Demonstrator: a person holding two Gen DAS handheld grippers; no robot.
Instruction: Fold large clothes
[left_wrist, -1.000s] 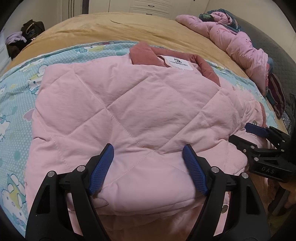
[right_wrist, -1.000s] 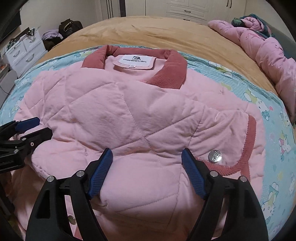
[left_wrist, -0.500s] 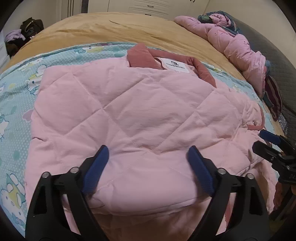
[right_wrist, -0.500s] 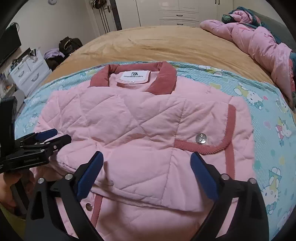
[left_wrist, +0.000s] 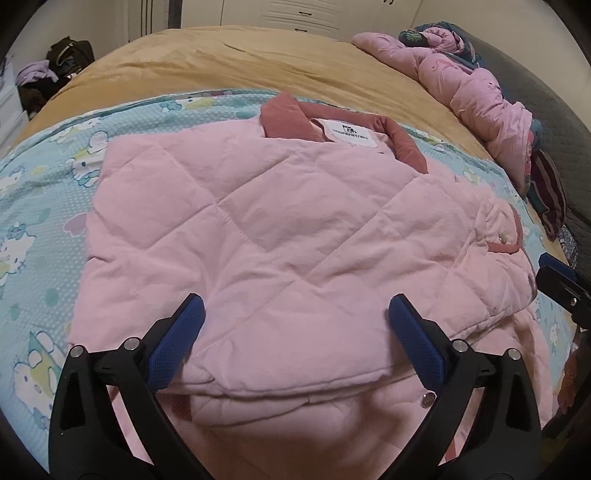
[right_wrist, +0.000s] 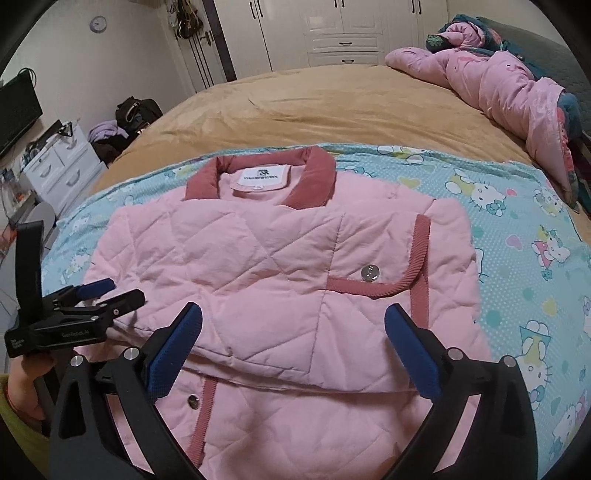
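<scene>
One pink quilted jacket (right_wrist: 280, 280), folded on the bed's blue cartoon sheet (right_wrist: 524, 236), collar (right_wrist: 317, 173) pointing away. Left tongs (left_wrist: 295, 332) and right tongs (right_wrist: 293, 332): jaws just opened, spread wide, pinching nothing.

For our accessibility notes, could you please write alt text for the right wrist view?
A folded pink quilted jacket with a dusty-rose collar lies on a cartoon-print sheet on a bed. The right tongs stand open above its near edge, holding nothing; the left tongs wait at the left.
</scene>
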